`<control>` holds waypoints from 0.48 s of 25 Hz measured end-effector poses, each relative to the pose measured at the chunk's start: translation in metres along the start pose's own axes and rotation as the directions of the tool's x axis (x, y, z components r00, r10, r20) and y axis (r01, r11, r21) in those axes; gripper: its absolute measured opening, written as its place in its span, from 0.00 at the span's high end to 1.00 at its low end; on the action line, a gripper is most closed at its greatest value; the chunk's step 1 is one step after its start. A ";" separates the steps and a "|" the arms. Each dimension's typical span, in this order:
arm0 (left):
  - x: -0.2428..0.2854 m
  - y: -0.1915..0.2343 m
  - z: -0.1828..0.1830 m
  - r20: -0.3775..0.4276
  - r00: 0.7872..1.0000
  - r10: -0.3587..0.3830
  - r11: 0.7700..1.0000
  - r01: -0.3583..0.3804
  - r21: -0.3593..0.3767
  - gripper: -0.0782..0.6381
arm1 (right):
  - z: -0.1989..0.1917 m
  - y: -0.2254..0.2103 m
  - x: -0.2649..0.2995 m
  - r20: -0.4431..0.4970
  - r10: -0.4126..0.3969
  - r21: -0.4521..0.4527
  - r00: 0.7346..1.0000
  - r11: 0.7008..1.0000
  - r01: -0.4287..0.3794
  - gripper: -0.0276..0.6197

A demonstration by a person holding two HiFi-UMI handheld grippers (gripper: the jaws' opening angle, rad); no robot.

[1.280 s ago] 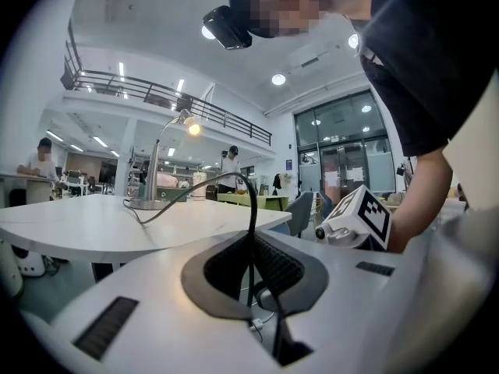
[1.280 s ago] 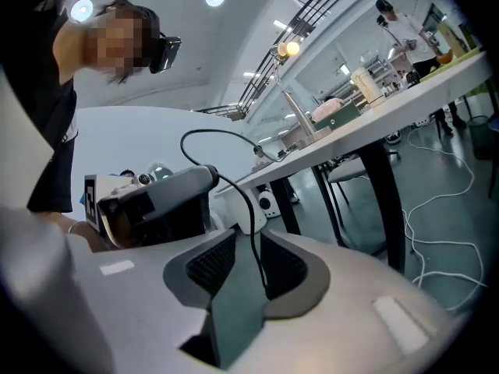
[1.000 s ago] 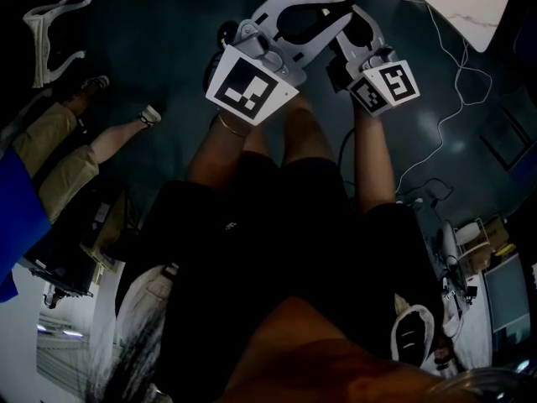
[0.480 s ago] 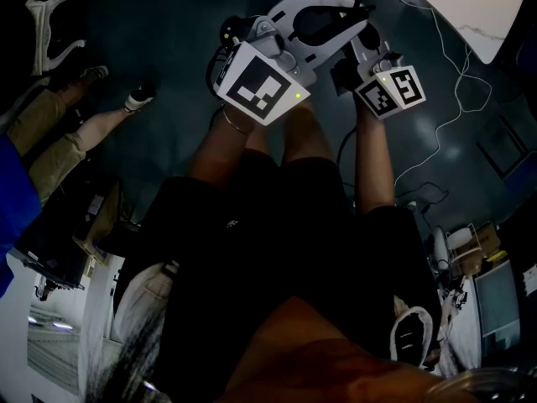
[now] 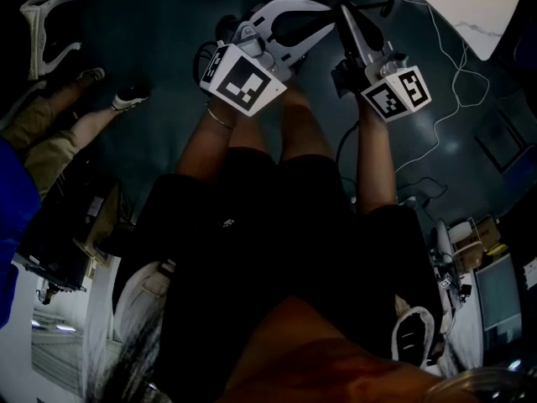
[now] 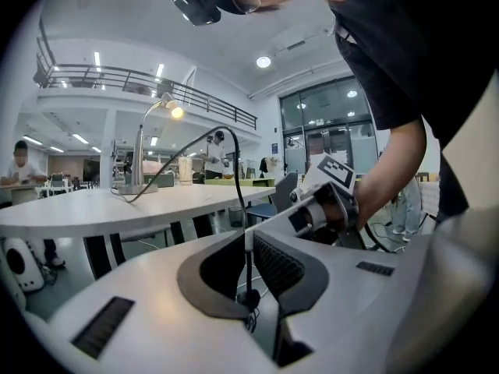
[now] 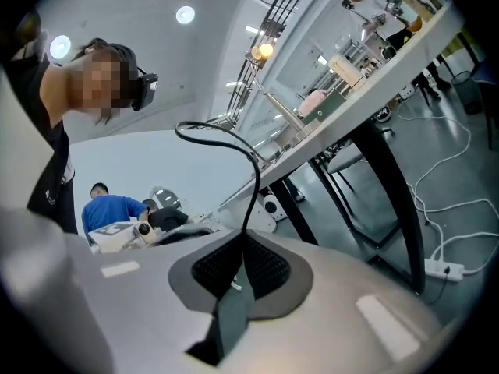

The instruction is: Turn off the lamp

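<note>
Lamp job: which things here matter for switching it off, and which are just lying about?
Job: lamp, lit; its black cord; left gripper and right gripper, both shut on the cord.
Lying about: chair; speaker on the floor.

Left claw (image 6: 248, 238), right claw (image 7: 243, 241), both closed

left gripper (image 6: 248, 248) + right gripper (image 7: 240, 248): 2 grippers | lamp (image 6: 141, 150): 1 | cord (image 7: 256, 174): 1 | white table (image 6: 117, 206): 1 | bystanders (image 6: 19, 160): perhaps 3, far and small
</note>
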State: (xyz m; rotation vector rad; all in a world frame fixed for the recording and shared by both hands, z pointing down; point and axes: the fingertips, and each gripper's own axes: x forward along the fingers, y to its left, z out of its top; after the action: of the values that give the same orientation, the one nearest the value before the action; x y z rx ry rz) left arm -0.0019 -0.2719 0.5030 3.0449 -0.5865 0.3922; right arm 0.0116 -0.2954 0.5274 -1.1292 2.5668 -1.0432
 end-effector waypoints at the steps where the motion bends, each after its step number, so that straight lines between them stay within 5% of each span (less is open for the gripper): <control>1: -0.001 -0.001 -0.007 -0.002 1.000 -0.004 1.000 0.004 -0.011 0.86 | 0.001 0.002 0.000 -0.002 0.006 -0.001 1.000 1.000 -0.006 0.94; 12: -0.002 0.001 -0.064 -0.092 0.993 -0.071 0.997 0.074 0.025 0.82 | 0.016 0.024 -0.011 0.013 0.092 0.026 0.996 0.995 -0.092 0.94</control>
State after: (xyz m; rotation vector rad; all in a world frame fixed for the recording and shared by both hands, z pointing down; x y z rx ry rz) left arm -0.0192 -0.2681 0.5646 3.0445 -0.4686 0.5380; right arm 0.0121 -0.2851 0.4984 -0.9973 2.5608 -1.0429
